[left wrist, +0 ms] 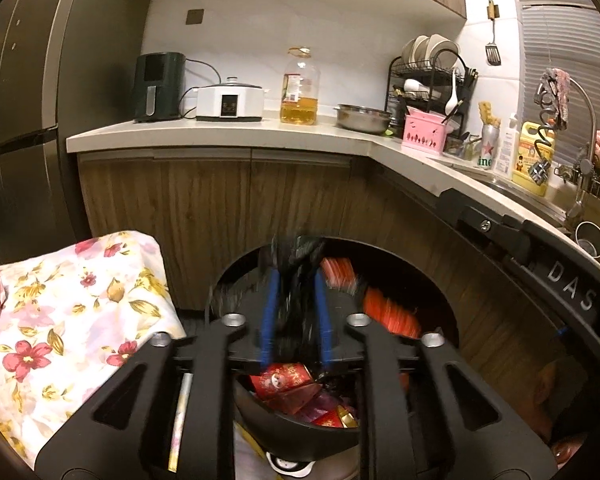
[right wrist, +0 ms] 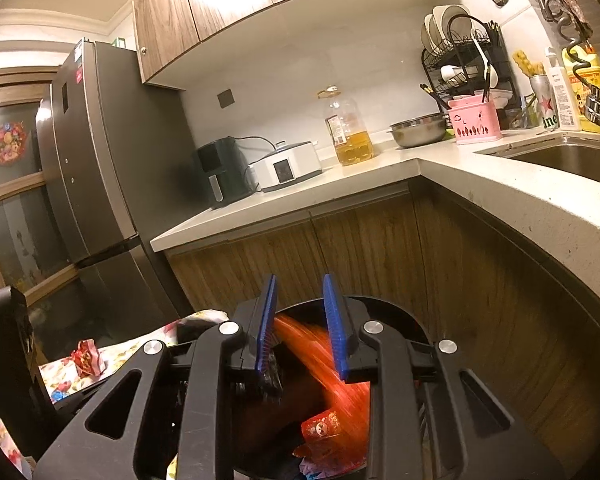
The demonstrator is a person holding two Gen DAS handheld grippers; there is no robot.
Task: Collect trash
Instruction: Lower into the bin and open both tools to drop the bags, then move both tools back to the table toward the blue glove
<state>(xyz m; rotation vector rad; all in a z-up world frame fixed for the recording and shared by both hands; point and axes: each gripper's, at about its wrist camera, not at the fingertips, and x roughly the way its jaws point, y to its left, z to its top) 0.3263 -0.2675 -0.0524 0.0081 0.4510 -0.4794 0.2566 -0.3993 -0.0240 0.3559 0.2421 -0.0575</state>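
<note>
Left gripper (left wrist: 294,300) clamped on blurred black bag plastic (left wrist: 296,256), above the bin (left wrist: 300,436) holding red packets (left wrist: 288,384). Right gripper (right wrist: 300,328) parted, gripping nothing, orange wrappers (right wrist: 340,384) blurred below it. Floral cloth (left wrist: 72,320) lies left, red wrapper (right wrist: 87,357) on it.

Home kitchen: L-shaped countertop (right wrist: 380,172) over wood cabinets, refrigerator (right wrist: 88,168), sink (right wrist: 572,160), dish rack (left wrist: 428,80), air fryer (left wrist: 158,86), cooking-oil bottle (left wrist: 299,88)

Red wrappers (left wrist: 286,384) in black bin (left wrist: 300,432); floral white cloth (left wrist: 72,320).
</note>
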